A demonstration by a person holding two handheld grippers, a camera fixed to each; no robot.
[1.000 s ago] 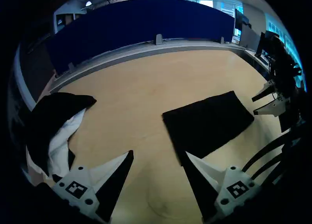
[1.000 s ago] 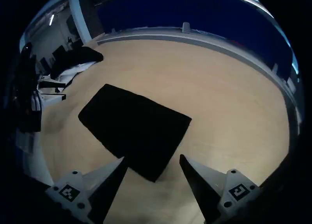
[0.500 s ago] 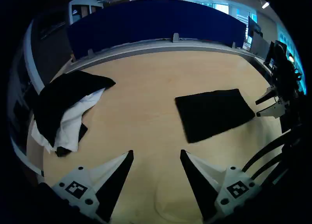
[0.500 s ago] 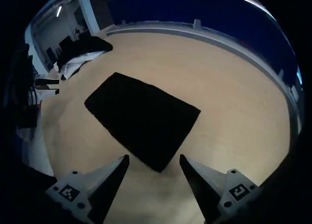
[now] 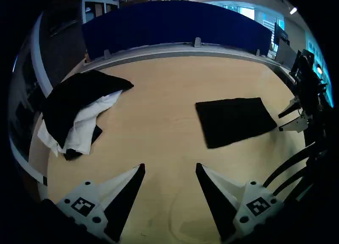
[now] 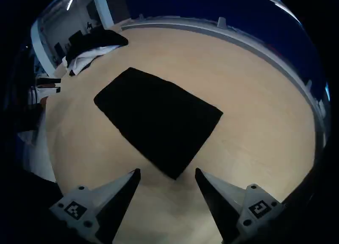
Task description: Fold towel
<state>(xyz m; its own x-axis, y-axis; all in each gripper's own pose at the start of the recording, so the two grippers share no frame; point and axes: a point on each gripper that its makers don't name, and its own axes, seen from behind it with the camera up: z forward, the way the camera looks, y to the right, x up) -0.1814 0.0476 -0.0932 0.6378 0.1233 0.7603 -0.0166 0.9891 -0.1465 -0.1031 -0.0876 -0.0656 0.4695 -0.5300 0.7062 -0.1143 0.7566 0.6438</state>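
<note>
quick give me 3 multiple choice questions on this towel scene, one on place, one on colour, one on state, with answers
1. In the left gripper view, where does the cloth pile lie relative to the folded towel?
A) to its left
B) on top of it
C) to its right

2. What colour is the folded towel?
A) white
B) black
C) red

3. What state is the right gripper in?
A) shut on the towel
B) open, gripping nothing
C) shut on the pile

Answers:
1 A: the pile sits near the left edge of the table, apart from the towel.
2 B: it is a flat black rectangle on light wood.
3 B: its fingers are spread wide and press on nothing.
</note>
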